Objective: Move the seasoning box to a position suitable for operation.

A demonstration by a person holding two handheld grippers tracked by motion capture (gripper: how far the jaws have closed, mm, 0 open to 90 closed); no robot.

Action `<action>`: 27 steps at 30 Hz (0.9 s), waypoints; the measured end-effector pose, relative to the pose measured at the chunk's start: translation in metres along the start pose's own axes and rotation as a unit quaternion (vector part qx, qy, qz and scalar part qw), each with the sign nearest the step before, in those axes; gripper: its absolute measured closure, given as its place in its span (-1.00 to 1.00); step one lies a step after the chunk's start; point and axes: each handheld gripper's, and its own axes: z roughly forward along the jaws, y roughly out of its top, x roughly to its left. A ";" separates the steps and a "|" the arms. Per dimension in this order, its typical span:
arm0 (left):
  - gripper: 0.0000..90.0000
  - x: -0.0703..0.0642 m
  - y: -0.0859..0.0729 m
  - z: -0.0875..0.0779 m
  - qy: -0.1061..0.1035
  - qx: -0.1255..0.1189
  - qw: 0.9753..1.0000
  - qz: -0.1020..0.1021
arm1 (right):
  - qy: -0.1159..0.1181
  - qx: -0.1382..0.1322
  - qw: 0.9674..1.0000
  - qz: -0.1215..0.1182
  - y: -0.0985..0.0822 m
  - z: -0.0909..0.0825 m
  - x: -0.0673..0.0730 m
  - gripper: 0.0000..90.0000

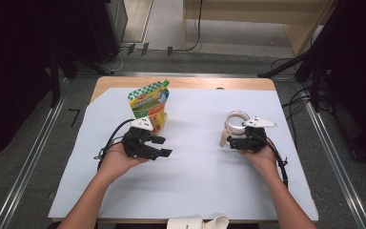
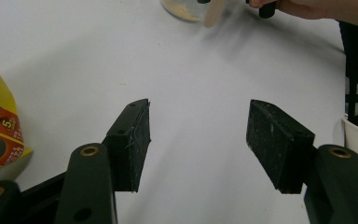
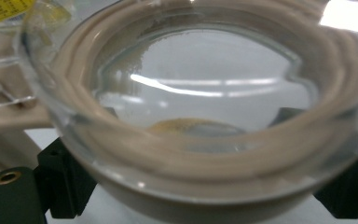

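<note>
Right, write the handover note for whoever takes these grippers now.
Left gripper: open, empty, over the white sheet beside the standing pouch.
Right gripper: jaws either side of the clear jar; can't tell whether they press it.
Done: jar holds a little tan powder at the bottom.
Left: probably steady the jar, pick up the pouch, pour more.

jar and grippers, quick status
Left gripper open, empty, beside pouch. Jar between right gripper jaws, grip unclear. Nothing in the way.

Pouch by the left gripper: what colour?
Yellow and orange pouch, green-checked top; clearest in the high view.
</note>
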 end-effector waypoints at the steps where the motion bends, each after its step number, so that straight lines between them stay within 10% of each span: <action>1: -0.09 0.000 0.000 -0.001 -0.008 -0.005 1.000 -0.006 | -0.002 -0.002 1.000 0.001 0.000 0.001 0.000 -0.76; 27: -0.04 0.002 0.003 -0.008 -0.038 -0.034 0.998 -0.027 | 0.001 -0.005 1.000 -0.003 0.015 -0.009 0.007 -0.73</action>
